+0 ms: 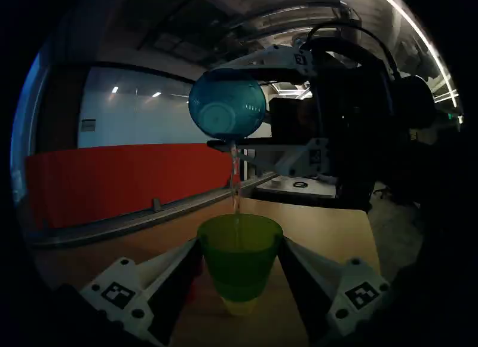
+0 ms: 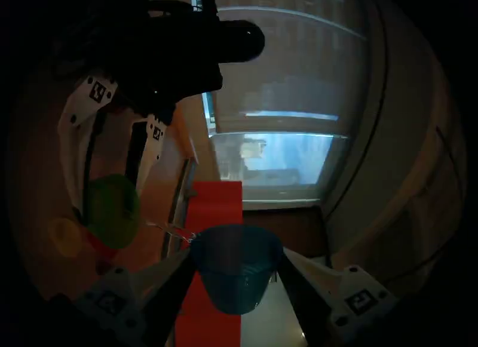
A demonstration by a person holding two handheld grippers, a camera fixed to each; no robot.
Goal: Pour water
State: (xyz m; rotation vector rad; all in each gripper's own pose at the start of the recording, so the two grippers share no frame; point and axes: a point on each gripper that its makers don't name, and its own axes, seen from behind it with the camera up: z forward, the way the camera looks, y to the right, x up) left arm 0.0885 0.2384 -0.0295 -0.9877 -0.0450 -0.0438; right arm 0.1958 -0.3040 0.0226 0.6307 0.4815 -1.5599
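In the left gripper view a green cup (image 1: 240, 258) stands upright between the fingers of my left gripper (image 1: 239, 269), which is shut on it. Above it hangs a blue cup (image 1: 227, 105), tipped over, and a thin stream of water (image 1: 235, 183) falls from it into the green cup. The right gripper (image 1: 275, 108) holds that blue cup from the right. In the right gripper view the blue cup (image 2: 237, 266) sits between the fingers of my right gripper (image 2: 238, 272), shut on it. Water (image 2: 170, 229) leaves its rim toward the green cup (image 2: 112, 211), held by the left gripper (image 2: 110, 192).
A wooden table (image 1: 322, 227) lies under the green cup, with a small yellow thing (image 1: 240, 305) below the cup's base. A red partition (image 1: 125, 180) runs behind the table at the left. A dark desk with small items (image 1: 296, 186) stands behind. Windows (image 2: 281, 162) show in the right gripper view.
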